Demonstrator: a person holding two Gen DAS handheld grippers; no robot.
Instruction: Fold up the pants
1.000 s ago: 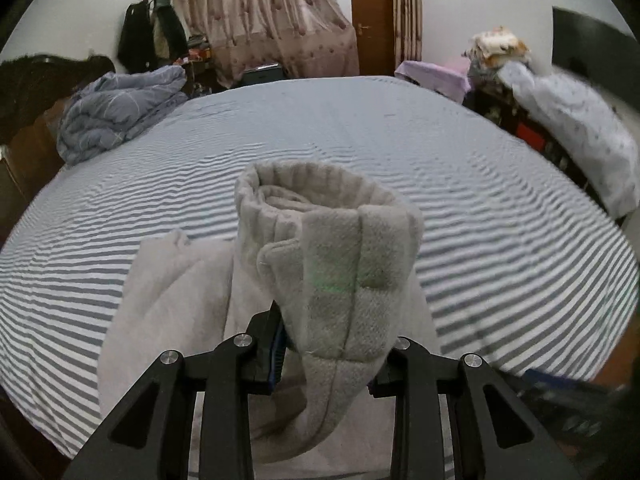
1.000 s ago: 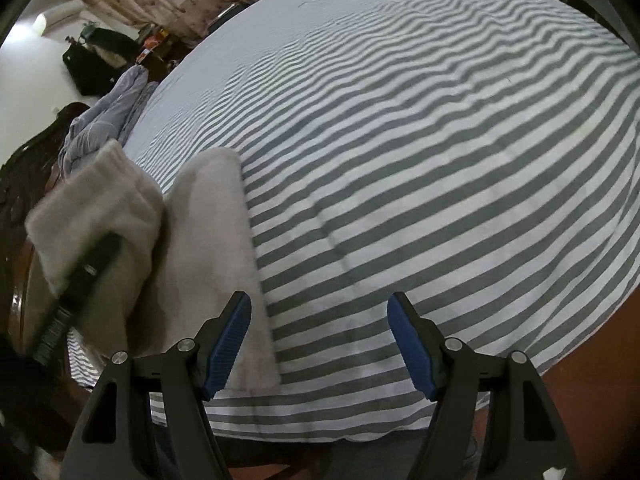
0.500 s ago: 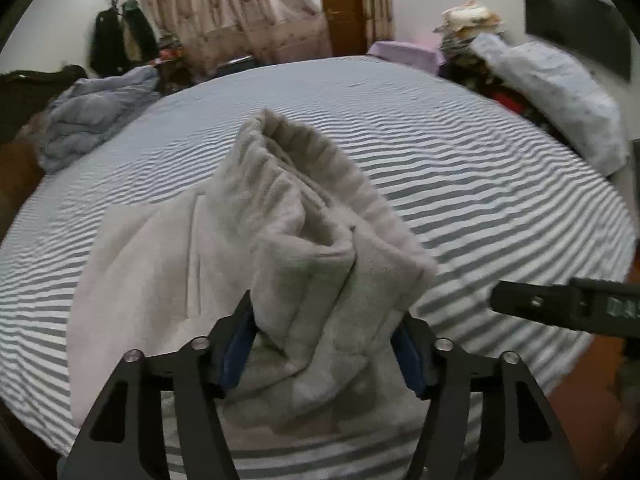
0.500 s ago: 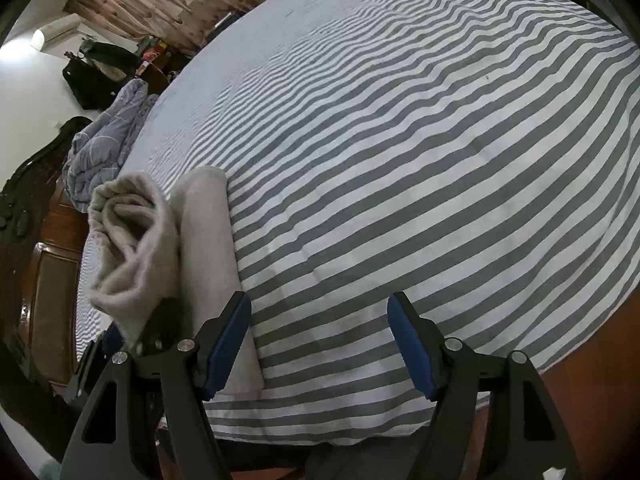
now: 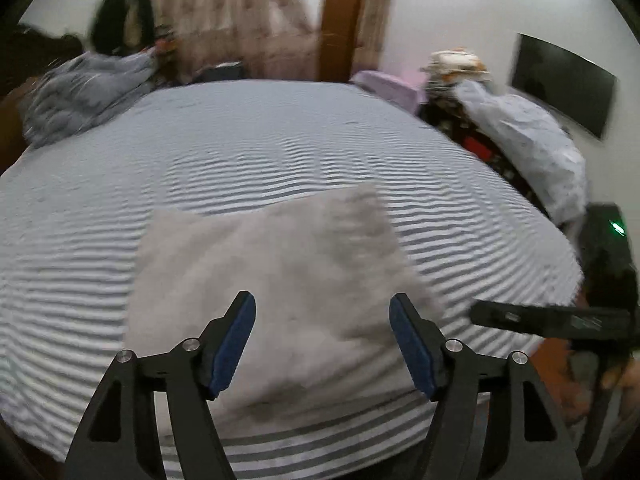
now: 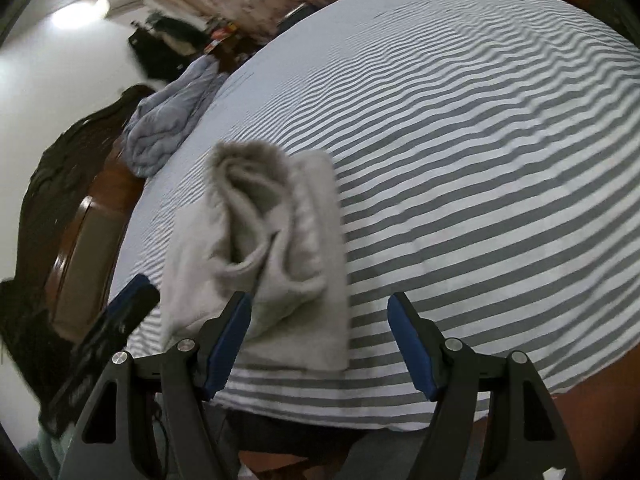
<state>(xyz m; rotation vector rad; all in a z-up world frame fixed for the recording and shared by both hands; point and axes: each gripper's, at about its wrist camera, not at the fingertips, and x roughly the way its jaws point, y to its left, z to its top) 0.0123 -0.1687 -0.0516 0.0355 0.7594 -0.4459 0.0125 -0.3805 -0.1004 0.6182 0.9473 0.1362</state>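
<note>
The light grey pants [image 5: 280, 272] lie in a folded heap on the striped bed sheet [image 5: 280, 152], near its front edge. My left gripper [image 5: 321, 298] hovers just short of them, its jaws opening, with nothing pressed between the blue pads. In the right wrist view the pants [image 6: 272, 240] show a bunched, rumpled top layer slumped over the flat part. My right gripper [image 6: 318, 298] is open over the sheet [image 6: 480, 160], at the right side of the heap, and holds nothing. The left gripper's dark finger [image 6: 104, 336] shows at the lower left there.
A blue-grey quilt [image 5: 84, 92] lies bunched at the bed's far left corner. Piled bedding [image 5: 520, 132] and a dark screen [image 5: 564, 80] stand off the right side. A wooden bed frame [image 6: 80, 240] borders the left edge. A person's hand [image 5: 616, 380] holds the right gripper.
The left gripper has let go of the bunched pants end, which dropped onto the flat part, and has drawn back from it. The right gripper has tilted and lifted slightly.
</note>
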